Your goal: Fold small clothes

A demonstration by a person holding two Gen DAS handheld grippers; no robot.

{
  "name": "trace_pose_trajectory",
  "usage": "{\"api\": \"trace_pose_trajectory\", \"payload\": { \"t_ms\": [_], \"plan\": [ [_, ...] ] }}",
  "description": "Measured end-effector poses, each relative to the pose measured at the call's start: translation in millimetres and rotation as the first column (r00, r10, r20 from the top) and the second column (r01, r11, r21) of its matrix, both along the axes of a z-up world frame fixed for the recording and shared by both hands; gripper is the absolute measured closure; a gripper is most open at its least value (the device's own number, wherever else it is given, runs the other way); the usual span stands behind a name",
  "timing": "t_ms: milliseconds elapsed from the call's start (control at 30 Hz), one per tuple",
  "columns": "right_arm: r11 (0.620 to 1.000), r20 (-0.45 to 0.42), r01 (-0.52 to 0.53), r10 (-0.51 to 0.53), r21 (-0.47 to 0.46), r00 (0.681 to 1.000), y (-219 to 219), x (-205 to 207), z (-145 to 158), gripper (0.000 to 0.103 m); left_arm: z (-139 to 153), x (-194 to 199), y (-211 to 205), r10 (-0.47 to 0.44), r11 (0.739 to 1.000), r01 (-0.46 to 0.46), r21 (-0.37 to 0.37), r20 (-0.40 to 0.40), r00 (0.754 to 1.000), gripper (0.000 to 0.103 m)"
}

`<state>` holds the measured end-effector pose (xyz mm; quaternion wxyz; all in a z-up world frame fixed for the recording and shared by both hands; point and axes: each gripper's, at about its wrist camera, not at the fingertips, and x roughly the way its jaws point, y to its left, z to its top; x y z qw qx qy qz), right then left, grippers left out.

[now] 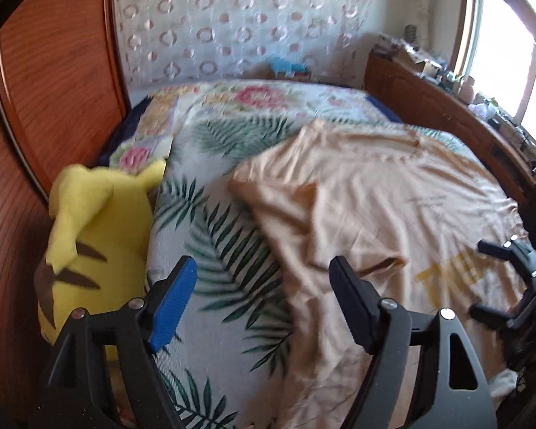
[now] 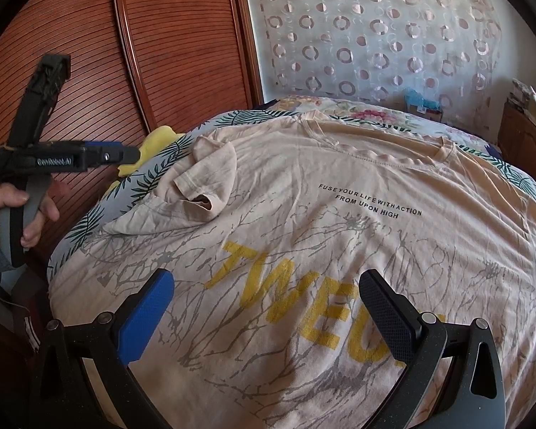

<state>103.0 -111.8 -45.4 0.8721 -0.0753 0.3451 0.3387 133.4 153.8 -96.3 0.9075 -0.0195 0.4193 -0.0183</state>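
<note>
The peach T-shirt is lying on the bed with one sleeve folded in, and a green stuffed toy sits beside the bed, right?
Not quite: the stuffed toy is yellow, not green, as the left wrist view shows. The rest holds: the peach T-shirt lies on the bed with one sleeve folded in.

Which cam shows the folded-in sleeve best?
Right wrist: the sleeve lies sharp and whole on the T-shirt, cuff opening visible. Left wrist shows it motion-blurred, seen from the side, its cuff indistinct.
</note>
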Motion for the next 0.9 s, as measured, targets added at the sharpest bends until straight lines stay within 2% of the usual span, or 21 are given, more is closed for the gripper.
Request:
{"api": "trace_pose_trajectory", "payload": {
  "t_ms": [133,267,367,567,633,700,800,900],
  "plan": [
    [1.000,0.000,-0.001,0.001,-0.004,1.000,1.0,-0.6,0.5,0.000,-25.6,0.6,6.2,0.019,1.000,-0.019,0.001,-0.049,0.999,0.024],
    [1.000,0.003,-0.005,0.005,0.007,1.000,-0.6,-1.3,1.6,0.001,-34.9,2.9,7.1,0.028,1.000,-0.028,0.001,-0.069,0.997,0.024],
    [1.000,0.006,-0.004,0.004,0.011,1.000,-2.0,-1.9,1.3,0.002,-37.7,2.2,5.5,0.019,0.999,-0.018,0.030,-0.052,0.998,0.023],
    [1.000,0.007,-0.009,0.009,0.002,1.000,-1.8,-2.9,2.6,0.005,-38.4,1.9,9.5,0.022,0.999,-0.021,0.029,-0.035,0.999,0.020],
    [1.000,0.003,-0.027,0.027,0.001,1.000,0.7,-1.1,5.2,0.009,-38.6,1.7,10.5,0.025,0.999,-0.024,0.029,-0.034,0.999,0.019],
    [0.998,-0.005,-0.058,0.058,0.008,0.998,5.4,2.8,10.1,0.022,-38.8,1.3,10.1,0.027,0.999,-0.026,0.028,-0.034,0.999,0.019],
    [0.994,0.015,-0.105,0.105,0.006,0.994,19.0,9.6,22.0,0.036,-38.5,-0.6,9.6,0.023,0.999,-0.022,0.027,-0.029,0.999,0.019],
    [0.986,0.037,-0.165,0.165,-0.005,0.986,39.2,18.8,31.3,0.039,-37.5,-3.5,9.4,0.012,1.000,-0.011,0.028,-0.039,0.999,0.019]
  ]
}}
